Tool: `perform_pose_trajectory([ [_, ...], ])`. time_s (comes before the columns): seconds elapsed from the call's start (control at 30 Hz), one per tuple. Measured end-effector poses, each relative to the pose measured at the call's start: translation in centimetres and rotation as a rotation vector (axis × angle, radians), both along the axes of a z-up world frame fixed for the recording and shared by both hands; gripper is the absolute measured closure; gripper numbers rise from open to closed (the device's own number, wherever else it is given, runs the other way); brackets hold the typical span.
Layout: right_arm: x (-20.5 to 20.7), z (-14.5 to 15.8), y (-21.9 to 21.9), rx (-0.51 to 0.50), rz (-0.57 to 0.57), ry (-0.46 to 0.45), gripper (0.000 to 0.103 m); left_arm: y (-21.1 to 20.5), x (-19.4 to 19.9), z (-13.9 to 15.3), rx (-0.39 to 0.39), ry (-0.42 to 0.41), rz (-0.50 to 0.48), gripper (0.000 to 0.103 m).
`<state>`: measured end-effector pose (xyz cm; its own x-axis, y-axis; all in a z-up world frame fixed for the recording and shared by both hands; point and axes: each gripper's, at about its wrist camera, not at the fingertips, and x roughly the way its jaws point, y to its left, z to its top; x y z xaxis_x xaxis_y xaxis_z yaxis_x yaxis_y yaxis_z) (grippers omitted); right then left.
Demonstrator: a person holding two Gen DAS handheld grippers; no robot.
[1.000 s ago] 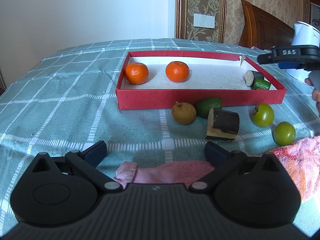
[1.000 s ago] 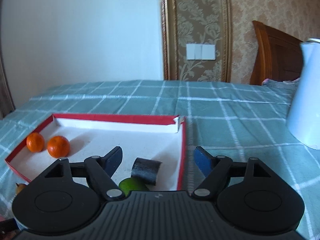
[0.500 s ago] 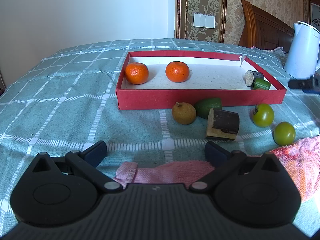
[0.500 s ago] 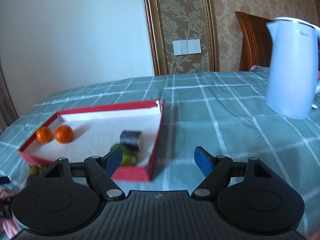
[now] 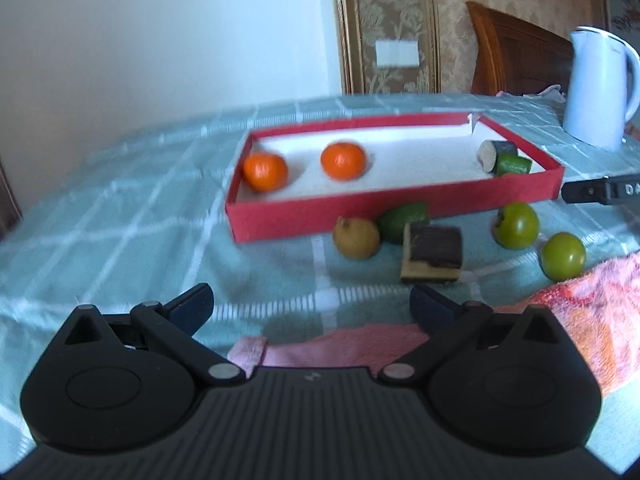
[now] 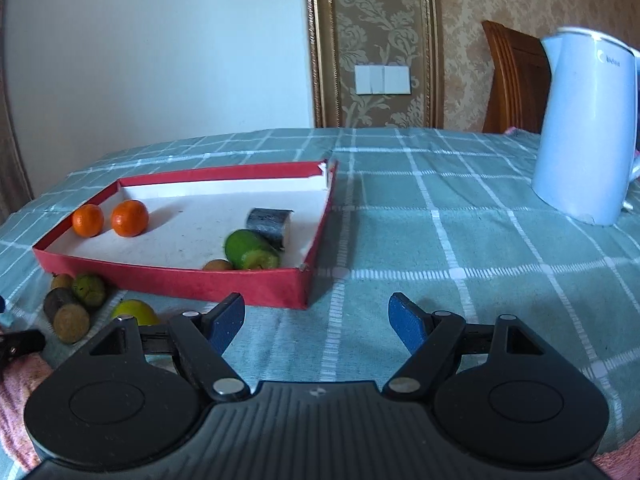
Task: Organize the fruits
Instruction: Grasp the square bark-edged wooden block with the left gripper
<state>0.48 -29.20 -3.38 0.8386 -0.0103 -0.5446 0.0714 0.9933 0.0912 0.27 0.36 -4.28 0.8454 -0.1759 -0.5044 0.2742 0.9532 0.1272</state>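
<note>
A red box point(image 5: 360, 210) point(image 6: 192, 280) holds two oranges point(image 5: 265, 171) point(image 6: 129, 218), a dark cane piece point(image 5: 496, 153) point(image 6: 269, 222) and a green piece point(image 6: 250, 250). In front of it on the cloth lie a brown fruit point(image 5: 356, 238), a green piece point(image 5: 402, 220), a dark cane block point(image 5: 434, 252) and two green round fruits point(image 5: 517, 225) point(image 5: 563, 256). My left gripper point(image 5: 312, 308) is open and empty, short of them. My right gripper point(image 6: 316, 318) is open and empty, just off the box's near right corner.
A white kettle point(image 5: 598, 88) point(image 6: 586, 128) stands at the right on the green checked cloth point(image 6: 460, 240). A pink towel point(image 5: 580, 312) lies at the near right. The other gripper's tip point(image 5: 600, 192) shows at the right edge. A wall and a wooden chair stand behind.
My right gripper has pulled back out of the box, towards the near right. My left gripper has risen and tilted a little; its view is blurred.
</note>
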Motion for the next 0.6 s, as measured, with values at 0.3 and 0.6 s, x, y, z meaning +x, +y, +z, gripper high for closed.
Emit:
perform_pose_trajectory([
  [0.3,0.3,-0.4,-0.5,0.04,0.002,0.03,0.024,-3.1,-1.2,1.1,0.025,-0.073,-0.09,0.0],
  [0.6,0.5,-0.6,-0.6,0.052,0.009,0.044,0.023,-4.4,0.1,1.3,-0.02,-0.031,-0.145,0.019],
])
